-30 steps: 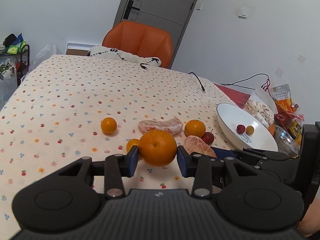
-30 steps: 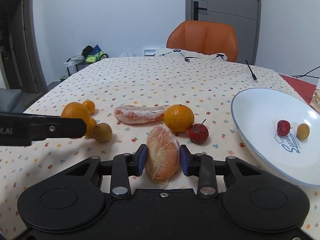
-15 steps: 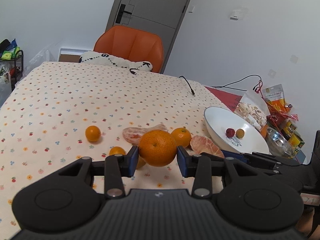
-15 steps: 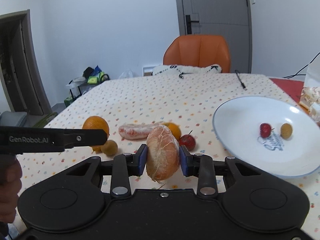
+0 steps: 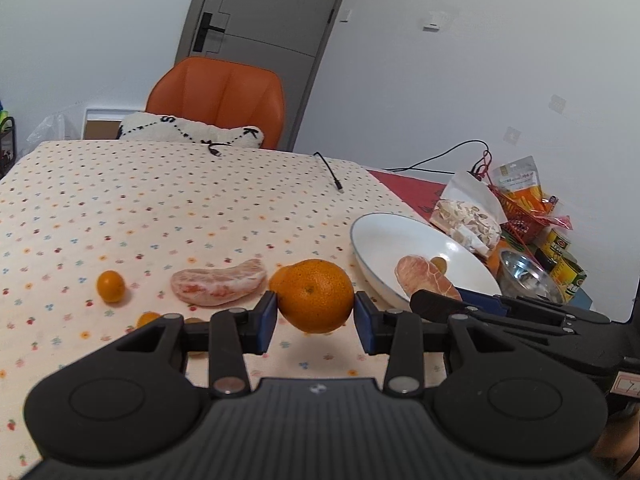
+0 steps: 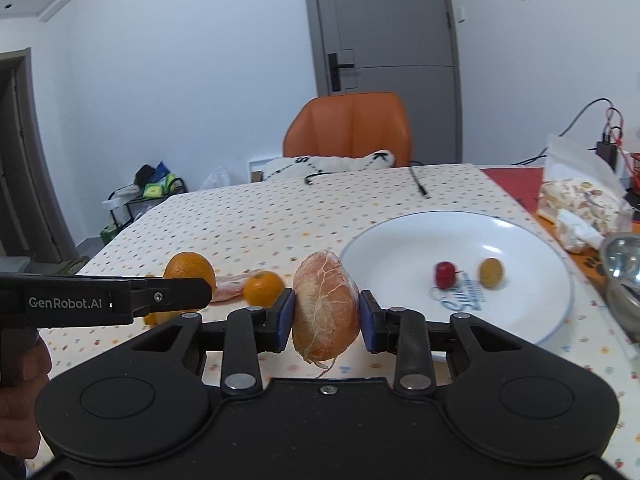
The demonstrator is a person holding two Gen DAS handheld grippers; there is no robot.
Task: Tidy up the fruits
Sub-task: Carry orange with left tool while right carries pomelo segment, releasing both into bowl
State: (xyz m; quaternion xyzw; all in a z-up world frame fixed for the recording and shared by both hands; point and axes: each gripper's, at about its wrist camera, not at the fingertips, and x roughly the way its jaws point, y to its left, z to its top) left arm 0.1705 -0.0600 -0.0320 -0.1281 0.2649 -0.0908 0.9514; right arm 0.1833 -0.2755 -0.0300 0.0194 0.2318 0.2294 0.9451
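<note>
Orange in its jaws, the left gripper (image 5: pixel 315 316) had lifted an orange (image 5: pixel 316 295) off the floral tablecloth (image 5: pixel 160 208); the right gripper (image 6: pixel 326 314), clamping a peeled pomelo segment (image 6: pixel 325 306), had carried it toward the white plate (image 6: pixel 520 320). Both looked ready for placing.

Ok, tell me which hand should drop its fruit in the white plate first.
The right. Its tongs hold the peeled pomelo segment right at the white plate rim, seemingly over it in the left view. The left tongs hold the orange short of the plate, over the tablecloth.
</note>
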